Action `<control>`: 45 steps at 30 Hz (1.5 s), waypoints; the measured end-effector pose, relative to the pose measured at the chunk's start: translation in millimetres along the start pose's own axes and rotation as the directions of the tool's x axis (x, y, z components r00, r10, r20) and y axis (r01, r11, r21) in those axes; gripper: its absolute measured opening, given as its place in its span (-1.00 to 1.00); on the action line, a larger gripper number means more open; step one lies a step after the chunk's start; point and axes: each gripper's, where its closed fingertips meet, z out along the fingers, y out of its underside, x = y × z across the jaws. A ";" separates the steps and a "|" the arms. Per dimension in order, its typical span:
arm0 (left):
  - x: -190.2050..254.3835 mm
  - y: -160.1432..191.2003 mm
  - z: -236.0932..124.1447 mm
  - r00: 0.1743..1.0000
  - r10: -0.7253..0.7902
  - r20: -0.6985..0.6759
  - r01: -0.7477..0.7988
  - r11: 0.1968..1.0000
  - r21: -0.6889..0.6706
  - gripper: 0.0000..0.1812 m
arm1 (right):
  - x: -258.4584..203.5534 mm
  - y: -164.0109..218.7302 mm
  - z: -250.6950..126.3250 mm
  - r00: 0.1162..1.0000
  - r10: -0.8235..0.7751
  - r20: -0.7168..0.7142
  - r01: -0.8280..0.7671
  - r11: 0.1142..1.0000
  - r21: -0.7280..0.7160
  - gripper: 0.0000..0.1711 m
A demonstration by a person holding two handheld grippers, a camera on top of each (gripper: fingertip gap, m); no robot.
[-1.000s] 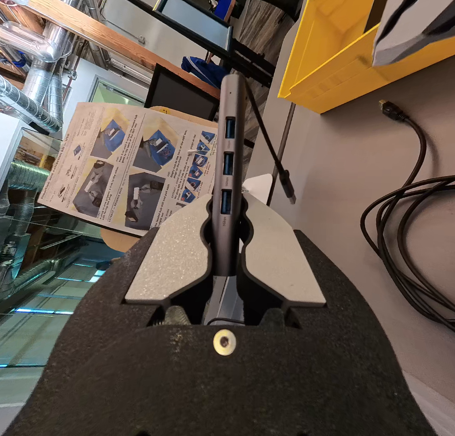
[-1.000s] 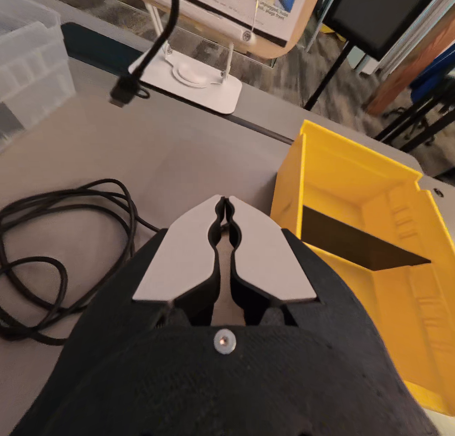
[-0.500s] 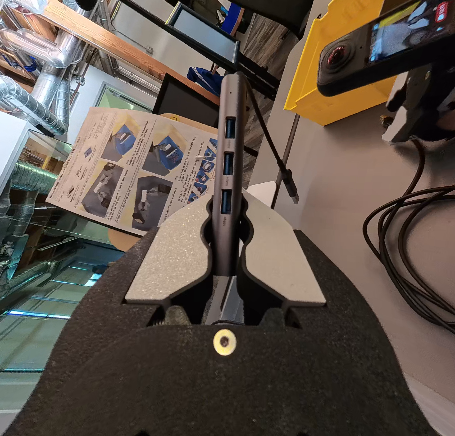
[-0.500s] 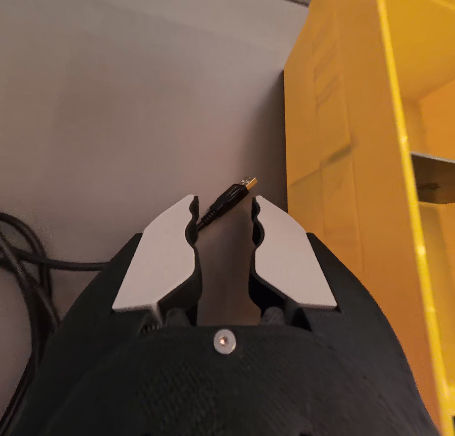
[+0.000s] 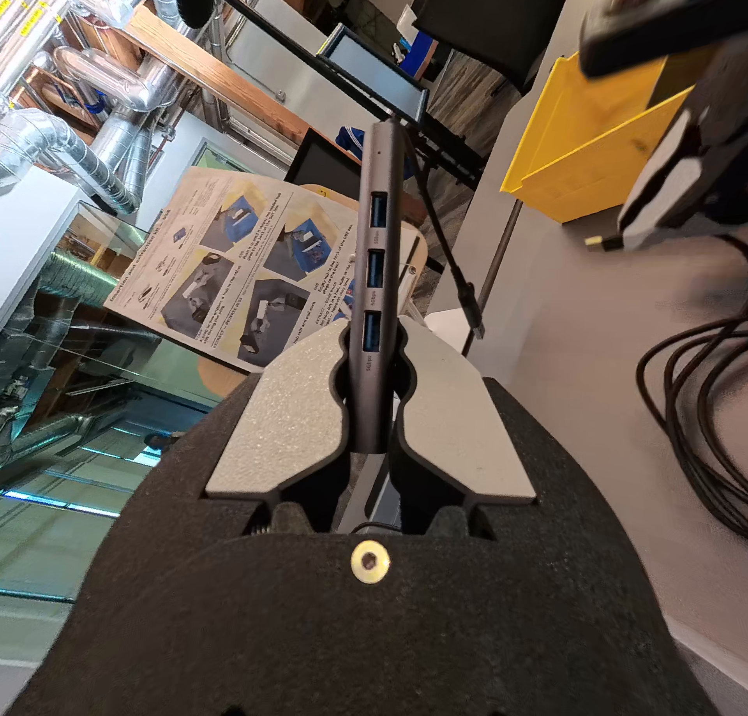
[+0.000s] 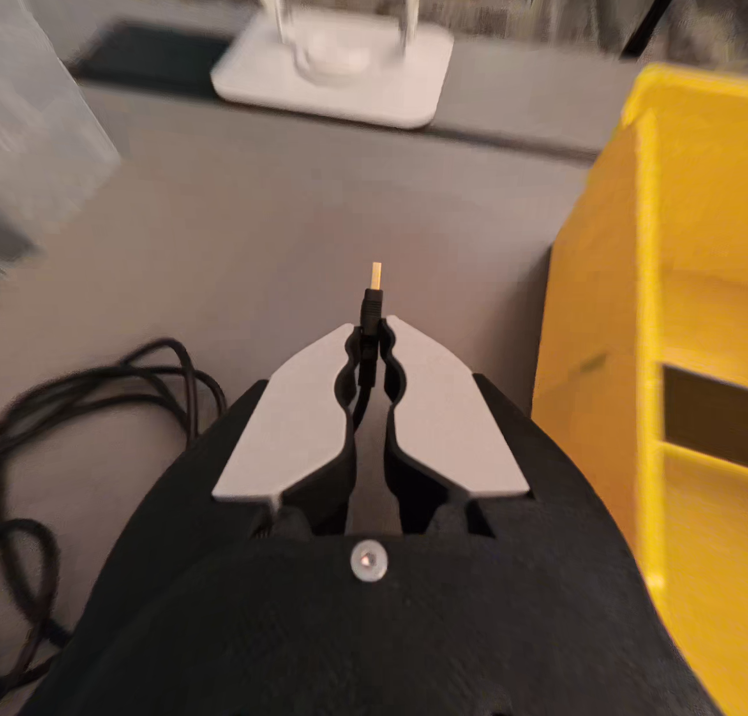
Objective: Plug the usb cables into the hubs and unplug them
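The left gripper (image 5: pixel 374 338) pinches a grey USB hub (image 5: pixel 374 275) on edge, its three blue ports (image 5: pixel 375 269) facing the camera and its own short cable (image 5: pixel 445 251) dangling off its far end. The right gripper (image 6: pixel 369 328) is clamped on a black USB cable plug (image 6: pixel 371 312), the gold tip pointing away over the grey table (image 6: pixel 251 227). A yellow bin (image 6: pixel 664 292) stands just right; coiled black cable (image 6: pixel 101 393) lies left.

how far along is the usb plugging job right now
Done: both grasps. The left gripper clamps the grey hub; the right gripper is shut on the black USB plug. In hand: carrying the plug over. Left: all three blue ports are empty, so plugging and unplugging remain.
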 end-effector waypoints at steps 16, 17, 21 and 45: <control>13.7 7.1 19.9 0.997 0.075 0.035 -0.072 0.994 -0.080 -0.82 | -75.8 -102.7 -172.9 0.388 -0.284 0.877 -0.253 0.882 0.398 -0.89; 12.3 8.1 20.1 0.997 0.072 0.042 -0.068 0.994 -0.082 -0.82 | -79.8 -101.4 -179.8 0.329 -0.324 0.887 -0.246 0.878 0.412 -0.90; 5.6 7.1 18.5 0.994 0.069 0.086 -0.063 0.996 -0.065 -0.82 | -98.7 -88.3 -202.0 0.186 -0.543 0.819 -0.144 0.810 0.569 -0.89; 13.3 2.1 28.2 0.972 0.178 0.153 -0.162 0.981 -0.110 -0.82 | -140.6 -102.4 -166.5 0.253 -0.174 0.952 -0.263 0.934 0.241 -0.89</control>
